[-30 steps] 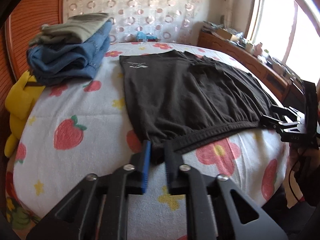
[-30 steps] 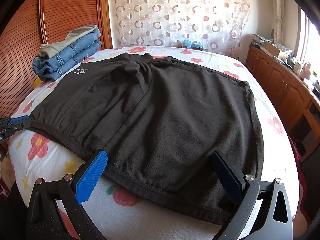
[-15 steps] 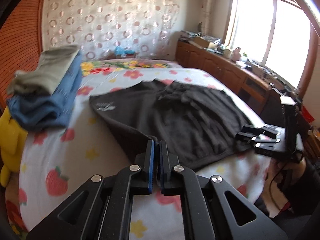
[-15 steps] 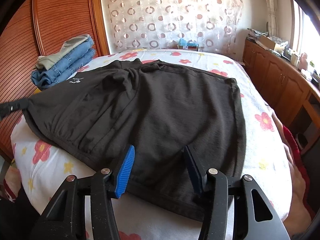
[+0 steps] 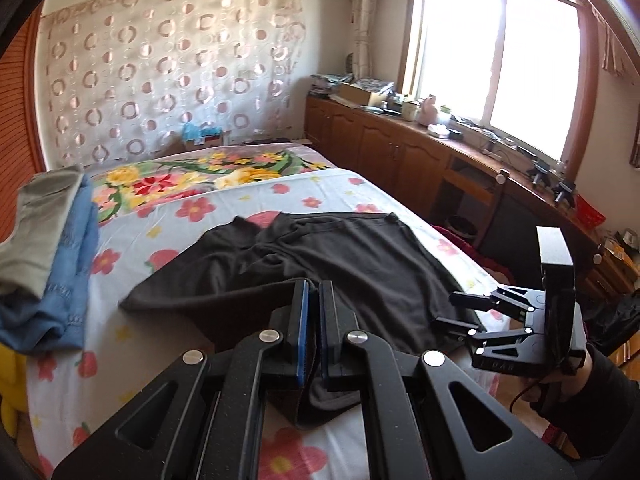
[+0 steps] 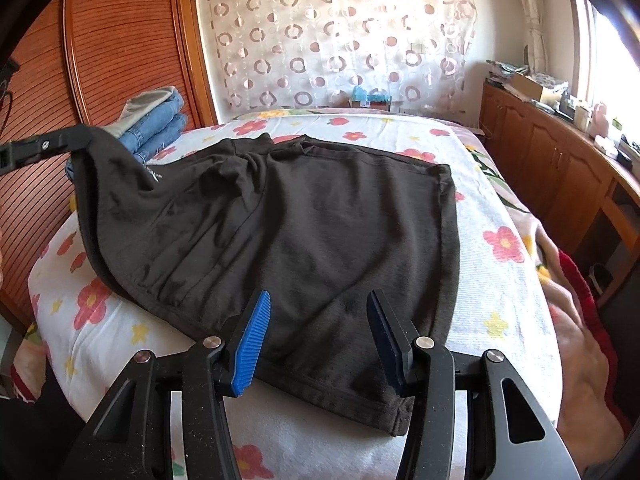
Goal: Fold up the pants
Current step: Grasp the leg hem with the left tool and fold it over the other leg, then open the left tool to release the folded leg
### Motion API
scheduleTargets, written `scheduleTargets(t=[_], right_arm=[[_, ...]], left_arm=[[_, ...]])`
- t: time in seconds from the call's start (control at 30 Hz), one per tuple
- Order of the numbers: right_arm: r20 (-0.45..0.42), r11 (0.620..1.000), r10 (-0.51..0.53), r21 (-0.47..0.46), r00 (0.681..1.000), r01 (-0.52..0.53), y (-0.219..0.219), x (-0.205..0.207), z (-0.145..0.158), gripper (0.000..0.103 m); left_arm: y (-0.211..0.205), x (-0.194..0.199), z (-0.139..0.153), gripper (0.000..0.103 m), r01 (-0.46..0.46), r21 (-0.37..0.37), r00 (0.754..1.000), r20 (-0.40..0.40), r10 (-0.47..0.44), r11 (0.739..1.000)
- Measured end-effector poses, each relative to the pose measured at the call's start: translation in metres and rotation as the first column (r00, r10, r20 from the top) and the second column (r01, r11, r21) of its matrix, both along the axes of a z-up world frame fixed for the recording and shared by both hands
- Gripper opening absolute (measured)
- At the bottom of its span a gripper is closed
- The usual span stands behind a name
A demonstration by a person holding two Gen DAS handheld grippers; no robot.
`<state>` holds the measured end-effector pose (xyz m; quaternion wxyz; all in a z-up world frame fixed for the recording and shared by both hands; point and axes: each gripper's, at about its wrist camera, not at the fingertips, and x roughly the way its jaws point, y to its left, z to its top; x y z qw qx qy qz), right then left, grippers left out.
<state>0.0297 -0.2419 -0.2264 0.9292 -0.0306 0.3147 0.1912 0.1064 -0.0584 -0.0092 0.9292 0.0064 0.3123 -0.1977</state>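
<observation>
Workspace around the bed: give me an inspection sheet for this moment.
Surface: bed with flowered sheet.
Job's things: black pants spread out, one waist corner lifted off the sheet.
Clutter: folded clothes stack by the headboard; yellow item at the bed's edge.
Grippers: left gripper shut on the pants' waistband; right gripper half open over the hem, pads not pressing.
Cables: red cable under the right hand.
Surroundings: wooden cabinets, cluttered top, window, patterned curtain.

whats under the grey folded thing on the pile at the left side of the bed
Under the grey folded garment sit folded blue jeans, stacked on the flowered bedsheet. Whether anything lies beneath the jeans cannot be seen; they cover it.
</observation>
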Motion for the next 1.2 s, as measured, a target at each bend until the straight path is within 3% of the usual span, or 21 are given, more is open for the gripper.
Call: scheduleTargets(t=[0.47,0.73,0.87,0.97,1.1,1.2], right_arm=[[0.011,1.000,-0.014,0.020,1.000,0.014,-0.008,-0.004,0.000,0.052],[-0.001,0.999,-0.024,0.032,1.000,0.024,-0.016,-0.010,-0.007,0.052],[-0.004,0.999,-0.027,0.039,1.000,0.028,-0.019,-0.009,-0.009,0.052],[-0.008,0.999,-0.031,0.044,0.999,0.031,-0.020,-0.007,-0.009,0.052],[-0.002,0.998,-0.036,0.047,0.999,0.036,-0.018,-0.006,-0.008,0.052],[0.002,0.998,-0.039,0.050,0.999,0.038,-0.018,-0.005,-0.007,0.052]], left_arm=[[-0.062,0.026,-0.001,0.006,0.147,0.010,0.989,-0.037,-0.146,0.989],[-0.070,0.032,-0.012,0.008,0.128,0.018,0.990,-0.054,-0.127,0.992],[-0.065,0.030,-0.017,0.041,0.095,0.043,0.994,-0.052,-0.092,0.995],[-0.055,0.026,-0.018,0.047,0.061,0.047,0.998,-0.036,-0.059,0.997],[-0.039,0.018,-0.021,0.081,0.046,0.035,0.998,-0.032,-0.045,0.998],[-0.026,0.014,-0.025,0.081,0.029,0.030,0.999,-0.035,-0.028,0.999]])
